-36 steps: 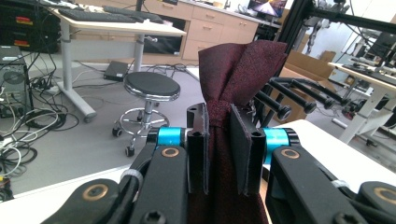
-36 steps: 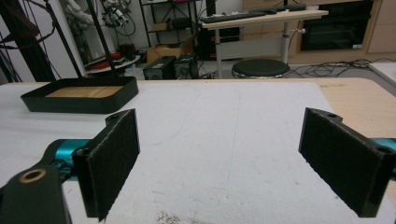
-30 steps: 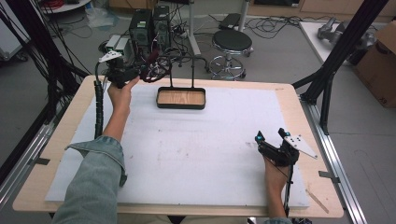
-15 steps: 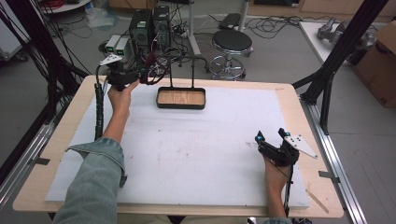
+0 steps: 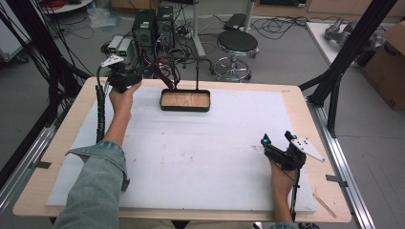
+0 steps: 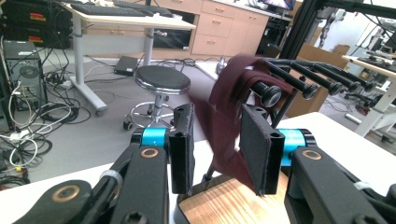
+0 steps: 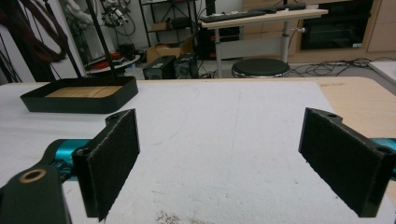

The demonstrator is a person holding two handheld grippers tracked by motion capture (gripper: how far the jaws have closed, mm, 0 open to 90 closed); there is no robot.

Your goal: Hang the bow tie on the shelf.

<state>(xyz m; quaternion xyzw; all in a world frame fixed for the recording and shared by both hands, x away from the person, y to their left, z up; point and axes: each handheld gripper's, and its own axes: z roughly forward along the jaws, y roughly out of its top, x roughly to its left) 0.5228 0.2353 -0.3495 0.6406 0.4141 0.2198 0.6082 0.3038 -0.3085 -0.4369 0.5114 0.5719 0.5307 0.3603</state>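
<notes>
Strap: a dark maroon strap (image 6: pixel 224 112) hangs in loops from the black pegs (image 6: pixel 299 77) of a rack that rises from the tray; in the high view it shows as dark loops (image 5: pixel 165 71) just behind the tray's left end, beyond the table's far edge line.
Tray: a shallow black tray (image 5: pixel 185 108) with a wooden floor stands at the far middle of the white mat (image 5: pixel 191 157). Nothing lies loose on its floor that I can make out; two thin black posts rise from it.
Tray, seen from the right: in the right gripper view the same tray (image 7: pixel 79 100) sits far off at the upper left, its wood floor bare.
Left gripper: the left gripper (image 5: pixel 138 76) is held up at the table's far left, just beside the tray's left end. Its jaws have just been opening and stand a little apart. In the left gripper view (image 6: pixel 219 151) the strap hangs down between the pads; it lies close against the right pad, though whether it touches I cannot tell, and there is a gap at the left pad. The grip reads as released.
Right gripper: the right gripper (image 5: pixel 277 141) rests low at the mat's near right, well apart from tray and strap. Its jaws stand wide, with bare mat between the pads (image 7: pixel 114 158).
</notes>
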